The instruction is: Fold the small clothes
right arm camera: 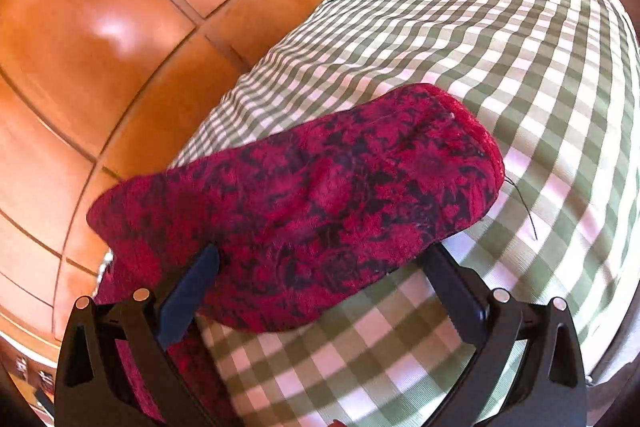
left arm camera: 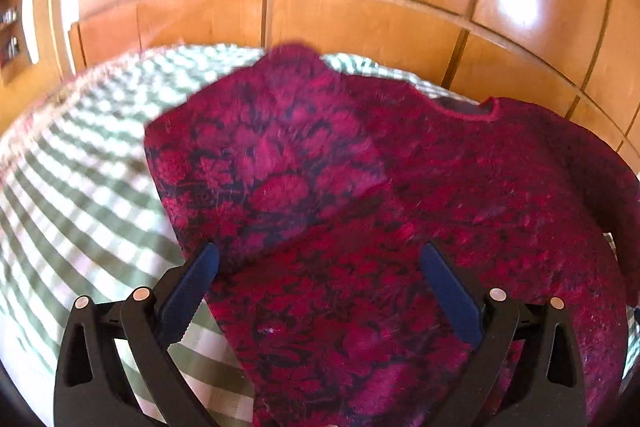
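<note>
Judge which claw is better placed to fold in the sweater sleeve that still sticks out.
Right, probably. The right claw is open with the outstretched sleeve lying between its fingers, over the checked cloth. The left claw, also open, hovers over the sweater body, where one sleeve already lies folded in.

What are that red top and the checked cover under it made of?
The red top looks like fuzzy knit or fleece, matte: loose fibres stand off its surface. The checked cover looks like thin woven cotton, smooth with fine ribbing; the exact fibre cannot be told.
</note>
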`<action>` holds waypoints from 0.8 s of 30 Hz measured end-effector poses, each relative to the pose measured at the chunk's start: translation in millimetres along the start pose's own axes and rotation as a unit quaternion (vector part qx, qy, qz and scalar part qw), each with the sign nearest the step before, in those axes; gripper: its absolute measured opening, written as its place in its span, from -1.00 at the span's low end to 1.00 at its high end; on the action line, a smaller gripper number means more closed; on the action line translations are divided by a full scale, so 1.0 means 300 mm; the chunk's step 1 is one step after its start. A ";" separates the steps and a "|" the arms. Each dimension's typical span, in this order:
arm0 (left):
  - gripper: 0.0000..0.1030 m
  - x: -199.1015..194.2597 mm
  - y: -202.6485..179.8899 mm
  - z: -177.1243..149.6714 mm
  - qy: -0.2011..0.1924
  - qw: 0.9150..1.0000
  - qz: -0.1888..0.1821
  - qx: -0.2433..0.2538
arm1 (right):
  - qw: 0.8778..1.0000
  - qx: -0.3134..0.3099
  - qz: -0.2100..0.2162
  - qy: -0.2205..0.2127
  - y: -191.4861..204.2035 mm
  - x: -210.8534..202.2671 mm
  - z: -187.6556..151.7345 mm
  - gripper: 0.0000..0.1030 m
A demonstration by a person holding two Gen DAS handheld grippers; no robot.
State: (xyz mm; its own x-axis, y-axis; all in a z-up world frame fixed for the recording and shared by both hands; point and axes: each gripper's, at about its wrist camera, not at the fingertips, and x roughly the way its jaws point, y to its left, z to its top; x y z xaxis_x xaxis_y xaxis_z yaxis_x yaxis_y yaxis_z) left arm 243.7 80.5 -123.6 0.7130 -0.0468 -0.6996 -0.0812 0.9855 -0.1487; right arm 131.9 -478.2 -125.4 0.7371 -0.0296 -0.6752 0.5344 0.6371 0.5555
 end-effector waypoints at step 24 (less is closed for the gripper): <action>0.94 -0.041 -0.008 -0.069 -0.040 0.999 0.025 0.008 | 0.928 -0.278 0.244 0.039 0.633 -0.002 -0.340 0.97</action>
State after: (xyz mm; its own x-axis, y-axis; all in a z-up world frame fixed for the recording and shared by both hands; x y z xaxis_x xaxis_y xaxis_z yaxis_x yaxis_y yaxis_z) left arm 220.5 75.3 -129.1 0.7620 0.0155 -0.6473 -0.1074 0.9889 -0.1027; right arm 190.6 -278.6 -69.1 0.7915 0.4089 -0.4542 -0.1672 0.8597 0.4827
